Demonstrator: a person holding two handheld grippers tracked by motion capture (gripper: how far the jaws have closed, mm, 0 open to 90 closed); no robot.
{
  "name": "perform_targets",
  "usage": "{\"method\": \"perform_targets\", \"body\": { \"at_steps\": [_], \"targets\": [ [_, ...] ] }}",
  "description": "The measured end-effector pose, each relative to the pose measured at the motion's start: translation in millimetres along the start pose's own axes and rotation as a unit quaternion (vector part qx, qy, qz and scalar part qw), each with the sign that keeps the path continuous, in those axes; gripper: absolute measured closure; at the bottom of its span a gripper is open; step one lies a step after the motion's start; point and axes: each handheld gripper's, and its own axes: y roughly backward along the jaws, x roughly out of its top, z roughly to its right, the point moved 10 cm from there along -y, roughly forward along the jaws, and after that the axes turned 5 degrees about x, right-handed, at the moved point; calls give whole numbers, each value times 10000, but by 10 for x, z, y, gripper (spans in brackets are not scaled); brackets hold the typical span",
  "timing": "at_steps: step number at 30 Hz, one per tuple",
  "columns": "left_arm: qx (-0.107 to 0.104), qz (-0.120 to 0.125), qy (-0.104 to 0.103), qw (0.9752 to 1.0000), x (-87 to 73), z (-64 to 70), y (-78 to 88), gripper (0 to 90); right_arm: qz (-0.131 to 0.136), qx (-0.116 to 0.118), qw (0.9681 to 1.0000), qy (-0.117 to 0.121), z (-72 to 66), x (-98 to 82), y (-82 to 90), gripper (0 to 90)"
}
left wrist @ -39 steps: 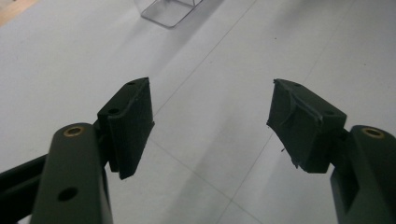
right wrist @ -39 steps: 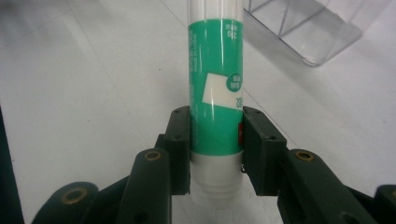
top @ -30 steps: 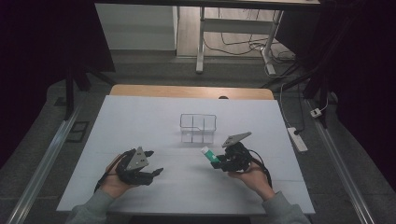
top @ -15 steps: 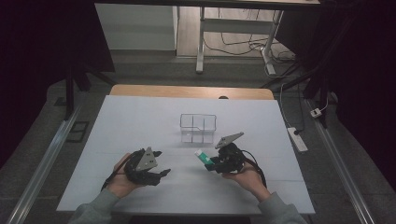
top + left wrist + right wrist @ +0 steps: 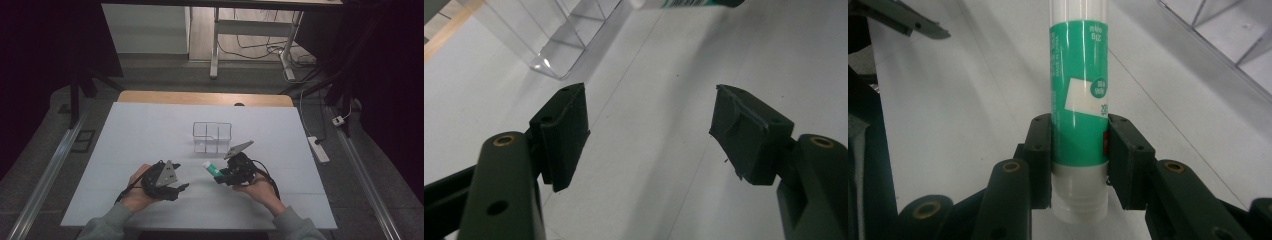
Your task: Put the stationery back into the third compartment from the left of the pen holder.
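both grippers [image 5: 181, 188] [image 5: 218, 178] shifted inward; right clamps what looks like a glue stick [image 5: 1078, 90].

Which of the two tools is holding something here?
The right tool: its jaws are shut on the green-and-white glue stick. The left tool stands open with nothing between its jaws.

A lab: white-covered table [image 5: 150, 135], power strip [image 5: 318, 149], floor cables [image 5: 260, 47].

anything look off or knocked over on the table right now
Nothing stands out. The clear organizer stands upright on the white table, the right gripper holds the green glue stick squarely, and the left gripper is open with nothing between its jaws.
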Motion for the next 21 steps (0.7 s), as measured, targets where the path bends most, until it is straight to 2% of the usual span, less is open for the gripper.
{"method": "perform_targets", "body": {
  "at_steps": [8, 21],
  "targets": [
    [-7, -6, -196, 9998, 84, 56, -61, 299, -132, 130, 9997, 137, -83, 64, -113, 641],
    [-78, -39, -466, 9989, 182, 122, -155, 253, -285, 336, 9989, 157, -195, 105, -223, 641]
  ]
}}
